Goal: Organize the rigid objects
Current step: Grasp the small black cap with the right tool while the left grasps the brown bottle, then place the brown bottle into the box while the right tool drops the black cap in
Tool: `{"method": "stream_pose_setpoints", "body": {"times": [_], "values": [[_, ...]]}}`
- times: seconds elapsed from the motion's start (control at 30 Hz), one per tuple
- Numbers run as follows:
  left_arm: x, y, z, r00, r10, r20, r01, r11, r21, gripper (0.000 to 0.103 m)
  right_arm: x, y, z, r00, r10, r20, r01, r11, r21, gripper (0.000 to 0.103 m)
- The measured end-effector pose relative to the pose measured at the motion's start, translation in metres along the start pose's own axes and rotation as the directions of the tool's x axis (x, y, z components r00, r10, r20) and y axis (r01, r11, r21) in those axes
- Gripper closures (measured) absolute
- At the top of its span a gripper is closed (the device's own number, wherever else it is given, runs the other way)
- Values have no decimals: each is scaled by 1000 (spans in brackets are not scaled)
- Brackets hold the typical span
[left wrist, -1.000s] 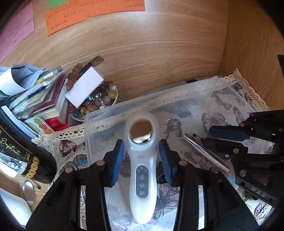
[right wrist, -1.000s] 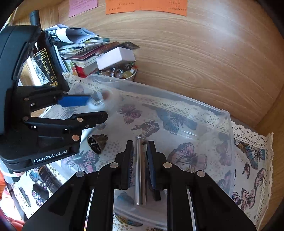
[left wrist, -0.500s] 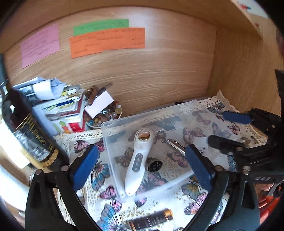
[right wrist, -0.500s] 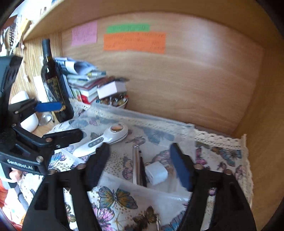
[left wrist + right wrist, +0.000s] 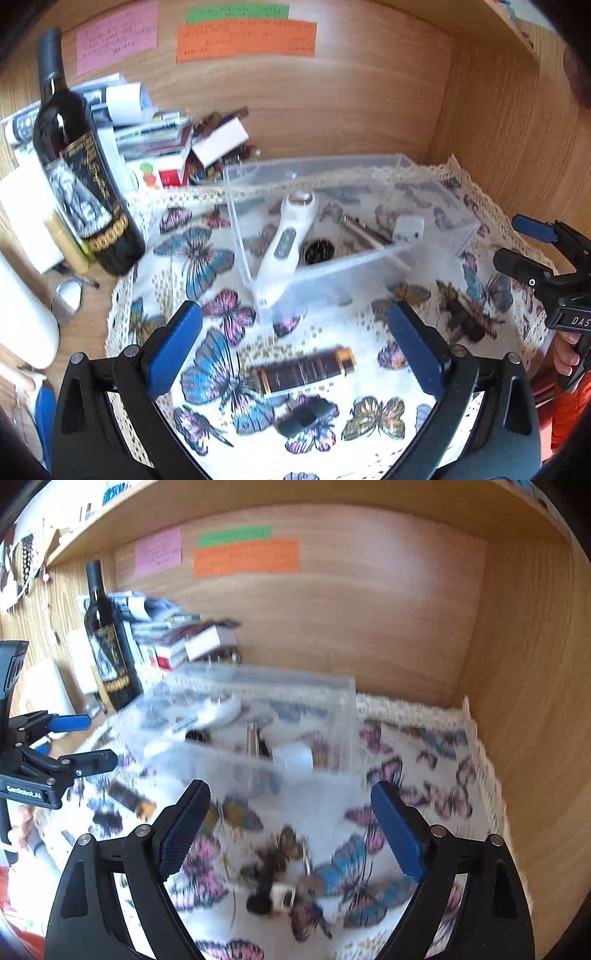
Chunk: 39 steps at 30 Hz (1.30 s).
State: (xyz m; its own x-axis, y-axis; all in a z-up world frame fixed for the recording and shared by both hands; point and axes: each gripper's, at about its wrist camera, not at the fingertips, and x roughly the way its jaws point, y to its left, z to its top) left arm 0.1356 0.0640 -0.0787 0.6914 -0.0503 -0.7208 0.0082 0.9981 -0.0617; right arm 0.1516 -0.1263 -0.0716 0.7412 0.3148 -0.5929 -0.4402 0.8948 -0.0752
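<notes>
Butterfly-print cloth (image 5: 207,258) covers my table, where a clear box (image 5: 332,262) holds a white massager (image 5: 284,240), a metal pen (image 5: 364,230) and a white plug (image 5: 408,229). Both my left tongs (image 5: 293,347) and right tongs (image 5: 290,823) hang spread apart, holding nothing. A brown tube (image 5: 306,369) lies just beyond my left tongs.

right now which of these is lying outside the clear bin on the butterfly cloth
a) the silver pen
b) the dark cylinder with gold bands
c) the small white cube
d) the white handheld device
b: the left wrist view shows the dark cylinder with gold bands flat on the butterfly cloth in front of the clear bin, while the white handheld device, silver pen and small white cube all sit inside it.
</notes>
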Motion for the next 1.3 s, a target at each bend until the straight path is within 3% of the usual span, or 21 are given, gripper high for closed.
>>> {"method": "stream_pose_setpoints", "body": {"times": [0.27, 0.43, 0.6, 0.77, 0.83, 0.9, 1.13, 1.3], "values": [[26, -3, -36, 992, -26, -127, 22, 999, -34, 1, 21, 0, -30, 995, 40, -96, -36, 998, 43, 21], [36, 0, -42, 986, -37, -161, 25, 997, -75, 1, 26, 6, -35, 989, 72, -128, -68, 997, 33, 46], [49, 4, -41, 980, -73, -187, 50, 991, -125, 1, 35, 12, -38, 980, 101, -169, -98, 995, 25, 58], [53, -5, -43, 987, -5, -163, -7, 997, -76, 1, 45, 9, -43, 972, 101, -211, -92, 994, 50, 77], [52, -9, -45, 988, 14, -157, -22, 999, -50, 6, 46, 8, -44, 972, 102, -211, -92, 994, 54, 78], [50, -13, -47, 988, 33, -149, -38, 999, -28, 20, 45, 8, -44, 973, 104, -206, -95, 994, 55, 78], [44, -6, -42, 992, -5, -127, -3, 998, -61, 20, 30, 5, -35, 985, 96, -141, -89, 995, 55, 78], [24, -7, -34, 998, -3, -67, -1, 998, -61, 20, 19, 4, -24, 993, 82, -90, -78, 996, 49, 78]]}}
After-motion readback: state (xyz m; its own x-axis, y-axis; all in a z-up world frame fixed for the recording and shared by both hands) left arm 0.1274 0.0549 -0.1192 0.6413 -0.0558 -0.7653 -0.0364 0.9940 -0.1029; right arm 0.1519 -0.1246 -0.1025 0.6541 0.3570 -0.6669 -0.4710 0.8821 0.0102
